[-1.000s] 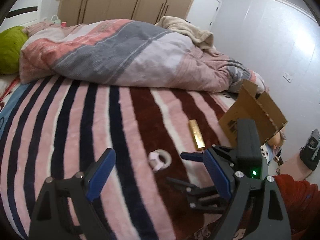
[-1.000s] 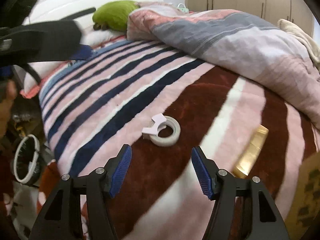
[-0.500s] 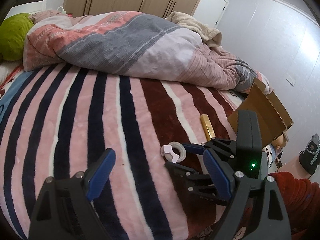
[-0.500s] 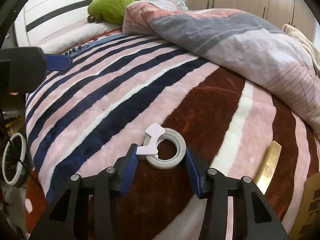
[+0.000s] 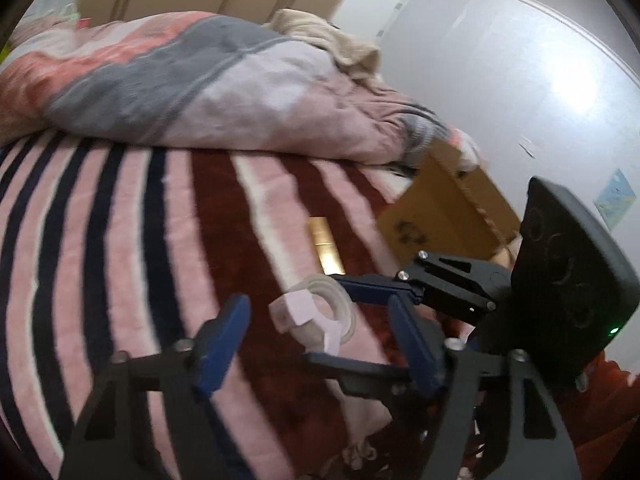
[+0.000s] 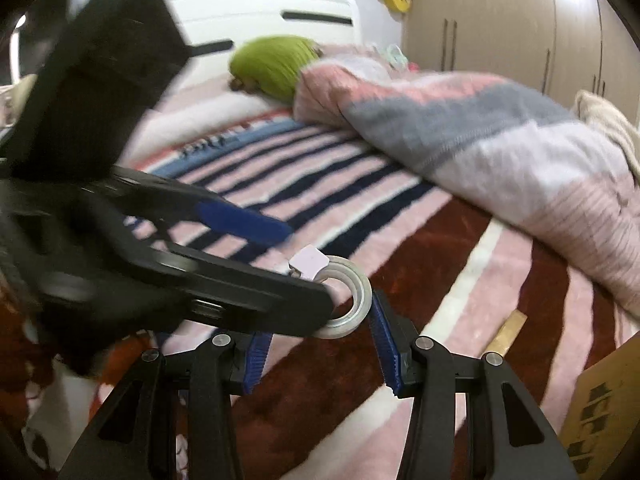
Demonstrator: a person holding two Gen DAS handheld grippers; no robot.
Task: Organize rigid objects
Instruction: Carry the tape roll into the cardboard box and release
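Observation:
A white tape roll (image 6: 348, 300) with a pink cutter tab hangs just above the striped blanket (image 6: 400, 216). My right gripper (image 6: 320, 352) is shut on the roll, one blue pad against its right side; the other pad is hidden behind the left gripper's finger. In the left wrist view the tape roll (image 5: 320, 312) sits between the fingers of my left gripper (image 5: 318, 344), whose jaws are closing with gaps on both sides. A gold bar (image 5: 326, 246) lies on the blanket (image 5: 120, 240) beyond, near an open cardboard box (image 5: 444, 216).
A rumpled pink and grey duvet (image 5: 200, 80) is piled across the far side of the bed. A green pillow (image 6: 276, 62) lies by the white headboard. The cardboard box (image 6: 600, 408) stands at the bed's right edge, the gold bar (image 6: 506, 332) just before it.
The right gripper shut on the tape roll and raised it off the blanket. The left gripper swung in around the roll and its jaws narrowed.

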